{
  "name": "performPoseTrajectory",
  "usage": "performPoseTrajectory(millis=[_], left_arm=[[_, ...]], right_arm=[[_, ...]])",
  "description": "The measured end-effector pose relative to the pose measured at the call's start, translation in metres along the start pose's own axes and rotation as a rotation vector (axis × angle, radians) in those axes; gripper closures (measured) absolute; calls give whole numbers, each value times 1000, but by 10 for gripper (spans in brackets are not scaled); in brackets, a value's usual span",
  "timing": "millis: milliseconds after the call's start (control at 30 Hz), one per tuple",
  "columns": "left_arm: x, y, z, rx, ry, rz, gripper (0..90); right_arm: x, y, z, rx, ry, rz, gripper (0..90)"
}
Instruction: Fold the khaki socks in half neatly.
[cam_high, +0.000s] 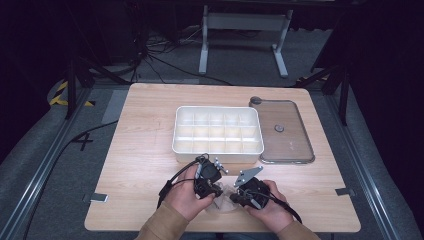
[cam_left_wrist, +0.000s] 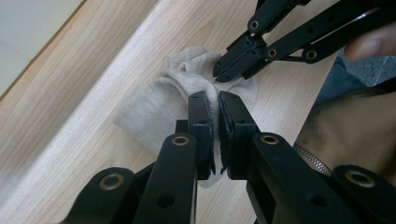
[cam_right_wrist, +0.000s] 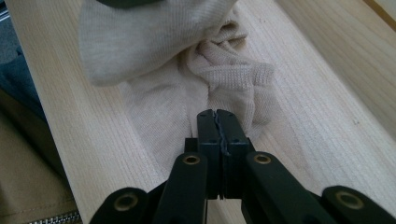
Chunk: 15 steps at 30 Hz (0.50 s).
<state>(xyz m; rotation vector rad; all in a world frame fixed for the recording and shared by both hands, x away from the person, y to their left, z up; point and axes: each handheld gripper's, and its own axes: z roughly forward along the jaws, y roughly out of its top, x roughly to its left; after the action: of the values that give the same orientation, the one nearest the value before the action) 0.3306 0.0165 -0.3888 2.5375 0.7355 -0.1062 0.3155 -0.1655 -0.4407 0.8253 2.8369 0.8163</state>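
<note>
A beige sock (cam_high: 223, 202) lies crumpled on the wooden table near its front edge, between the person's two hands. In the left gripper view the sock (cam_left_wrist: 159, 107) spreads ahead of my left gripper (cam_left_wrist: 217, 122), whose jaws are pinched on a fold of the fabric. My right gripper (cam_left_wrist: 220, 71) comes in from the upper right there, its tips closed on the bunched cuff. In the right gripper view my right gripper (cam_right_wrist: 217, 126) is shut with its tips on the thin knit of the sock (cam_right_wrist: 187, 56). In the high view my left gripper (cam_high: 216, 191) and right gripper (cam_high: 236, 196) face each other.
A white compartment tray (cam_high: 216, 155) stands mid-table just beyond the hands. Its clear lid (cam_high: 295, 142) lies flat to the right of it. The table's front edge (cam_high: 220, 231) is close behind the sock, with tan sleeves over it.
</note>
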Motion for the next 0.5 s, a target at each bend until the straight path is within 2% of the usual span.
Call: performPoseTrajectory(millis=[133, 300, 500], left_arm=[[0, 1, 2, -5, -4, 6, 839], [0, 4, 7, -20, -11, 14, 839], [-3, 7, 13, -11, -18, 32, 839]], right_arm=[[-1, -2, 0, -12, 3, -9, 894], [-3, -6, 0, -46, 20, 6, 894], [-3, -10, 0, -65, 22, 10, 893]])
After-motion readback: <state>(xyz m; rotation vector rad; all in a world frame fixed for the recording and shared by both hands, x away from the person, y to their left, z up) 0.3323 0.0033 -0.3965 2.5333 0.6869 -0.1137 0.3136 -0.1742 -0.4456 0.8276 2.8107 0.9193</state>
